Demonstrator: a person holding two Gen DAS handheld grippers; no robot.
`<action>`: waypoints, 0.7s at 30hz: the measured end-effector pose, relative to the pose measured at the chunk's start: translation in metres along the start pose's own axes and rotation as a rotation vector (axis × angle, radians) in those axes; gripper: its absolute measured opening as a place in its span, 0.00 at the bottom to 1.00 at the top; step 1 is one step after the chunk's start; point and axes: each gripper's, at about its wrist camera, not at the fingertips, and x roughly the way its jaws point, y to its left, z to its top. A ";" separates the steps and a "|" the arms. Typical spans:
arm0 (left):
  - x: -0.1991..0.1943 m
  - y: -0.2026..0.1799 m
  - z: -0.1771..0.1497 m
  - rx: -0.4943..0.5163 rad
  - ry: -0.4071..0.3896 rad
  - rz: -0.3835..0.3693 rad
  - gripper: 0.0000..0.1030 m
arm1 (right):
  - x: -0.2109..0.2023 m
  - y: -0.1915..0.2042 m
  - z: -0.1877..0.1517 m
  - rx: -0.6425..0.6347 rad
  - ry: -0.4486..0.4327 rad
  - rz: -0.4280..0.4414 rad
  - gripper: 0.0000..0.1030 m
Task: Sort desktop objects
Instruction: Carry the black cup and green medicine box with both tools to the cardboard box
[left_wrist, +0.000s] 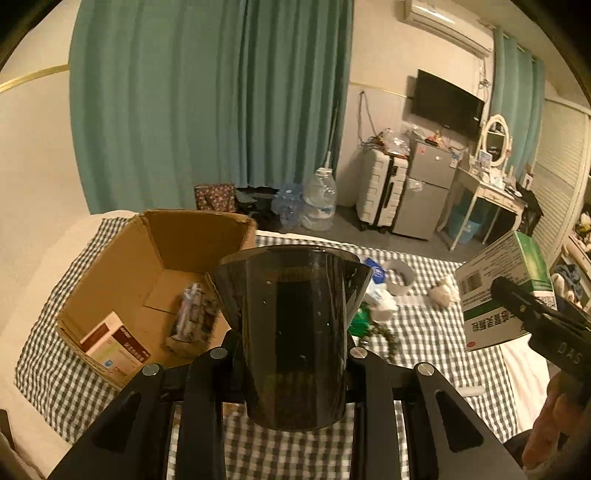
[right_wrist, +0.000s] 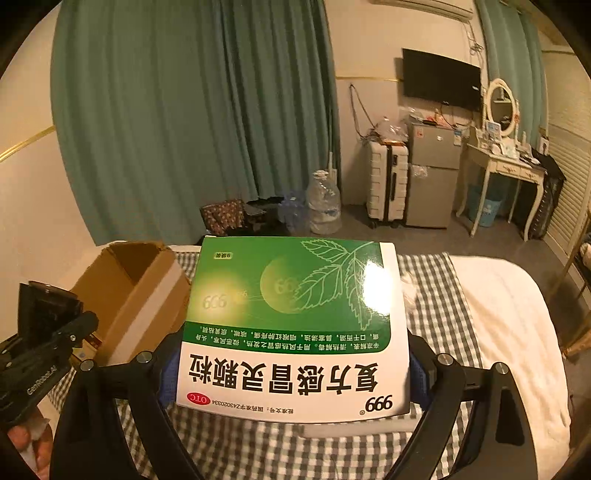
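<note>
Cup (left_wrist: 295, 332) sits clamped in left tool (left_wrist: 295, 354), above cloth (left_wrist: 424, 332).

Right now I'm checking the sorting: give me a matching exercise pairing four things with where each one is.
Things:
1. dark cup
2. green medicine box
3. red-and-white box
4. crumpled white tissue

Places:
A. lying on the checked cloth
B. clamped in the left gripper
C. inside the cardboard box
D. clamped in the right gripper

Pairs: 1-B, 2-D, 3-C, 4-A

Glossy paper box (right_wrist: 291, 328), smoky plastic cup (left_wrist: 295, 332)
</note>
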 end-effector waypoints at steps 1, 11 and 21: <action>0.001 0.006 0.002 -0.007 0.001 0.006 0.27 | 0.001 0.004 0.002 -0.007 -0.001 0.007 0.89; 0.003 0.069 0.020 -0.088 -0.011 0.070 0.27 | 0.020 0.065 0.017 -0.073 -0.014 0.112 0.89; 0.013 0.132 0.023 -0.147 -0.002 0.142 0.27 | 0.042 0.145 0.030 -0.188 -0.038 0.242 0.89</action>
